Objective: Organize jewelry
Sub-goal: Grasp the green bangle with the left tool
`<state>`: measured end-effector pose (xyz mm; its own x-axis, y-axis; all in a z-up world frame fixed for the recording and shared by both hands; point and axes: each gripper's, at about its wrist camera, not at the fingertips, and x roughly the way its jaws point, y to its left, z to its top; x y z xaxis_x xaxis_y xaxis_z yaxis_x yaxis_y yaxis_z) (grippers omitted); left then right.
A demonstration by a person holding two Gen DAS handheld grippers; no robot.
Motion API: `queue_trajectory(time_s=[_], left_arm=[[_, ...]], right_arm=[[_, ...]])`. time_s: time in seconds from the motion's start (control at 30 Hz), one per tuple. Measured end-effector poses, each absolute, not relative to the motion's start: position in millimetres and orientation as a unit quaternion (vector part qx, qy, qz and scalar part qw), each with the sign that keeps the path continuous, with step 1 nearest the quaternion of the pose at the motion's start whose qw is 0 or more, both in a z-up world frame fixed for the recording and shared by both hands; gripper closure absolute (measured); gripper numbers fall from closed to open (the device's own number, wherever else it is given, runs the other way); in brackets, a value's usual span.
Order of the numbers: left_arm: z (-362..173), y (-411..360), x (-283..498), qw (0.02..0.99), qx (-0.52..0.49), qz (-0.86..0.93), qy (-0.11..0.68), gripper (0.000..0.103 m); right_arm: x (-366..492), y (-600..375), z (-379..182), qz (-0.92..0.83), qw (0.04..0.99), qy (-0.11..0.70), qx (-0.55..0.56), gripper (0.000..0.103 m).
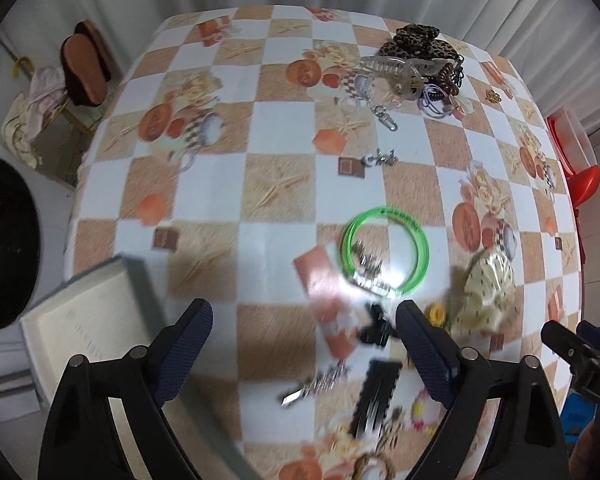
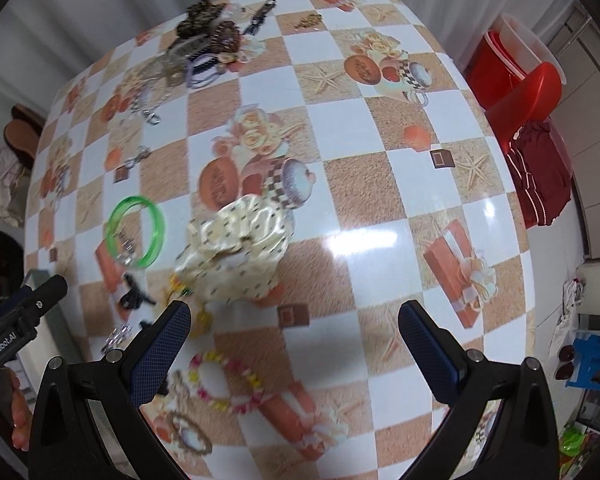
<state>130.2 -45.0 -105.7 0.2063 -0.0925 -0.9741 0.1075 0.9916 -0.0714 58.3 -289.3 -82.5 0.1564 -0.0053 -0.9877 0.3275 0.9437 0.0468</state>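
Observation:
Jewelry and hair pieces lie scattered on a checkered tablecloth. A green bangle with a small silver piece inside it lies ahead of my left gripper, whose jaws stand open over bare cloth. A black clip, a silver hair clip and a black comb lie near its right finger. My right gripper is open above the table; a cream scrunchie lies just beyond it, and a pink-and-yellow bead bracelet sits by its left finger. The green bangle shows at left.
A pile of scrunchies, a clear claw clip and hair ties sits at the far side. A shallow white box rests at the table's left edge. Red plastic containers stand beyond the right edge. A chair with clothes is at far left.

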Motion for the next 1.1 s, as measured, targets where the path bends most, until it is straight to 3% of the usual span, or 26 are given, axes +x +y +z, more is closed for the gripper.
queue_trajectory(time_s=[0.03,0.53,0.73,0.87,0.93,0.97,1.03,1.1], left_arm=[[-111,-48,136,0.775,0.008,-0.066,0.628,0.018],[-168,-83,182,0.761,0.042,-0.086,0.642,0.018],[-174,-97,182,0.762,0.071,-0.096,0.637,0.020],[-169,-106,181,0.766,0.077,-0.109,0.629,0.039],[-167,-111,179,0.769,0.082,-0.114,0.624,0.058],[-167,-113,179,0.768,0.083,-0.115,0.624,0.062],[-165,-117,178,0.768,0.078,-0.118,0.624,0.081],[-161,-127,183,0.767,0.075,-0.118,0.626,0.089]], right_arm=[[62,-293,-88,-0.113,0.748,0.642,0.127,0.000],[98,-298,-147,-0.093,0.737,0.661,0.110,0.008],[101,-292,-163,-0.086,0.733,0.668,0.094,0.019],[101,-286,-165,-0.091,0.741,0.662,0.068,0.026],[103,-283,-165,-0.087,0.744,0.660,0.062,0.033],[102,-280,-164,-0.085,0.746,0.658,0.059,0.040],[104,-277,-163,-0.081,0.749,0.656,0.055,0.054],[106,-277,-162,-0.079,0.750,0.654,0.053,0.078]])
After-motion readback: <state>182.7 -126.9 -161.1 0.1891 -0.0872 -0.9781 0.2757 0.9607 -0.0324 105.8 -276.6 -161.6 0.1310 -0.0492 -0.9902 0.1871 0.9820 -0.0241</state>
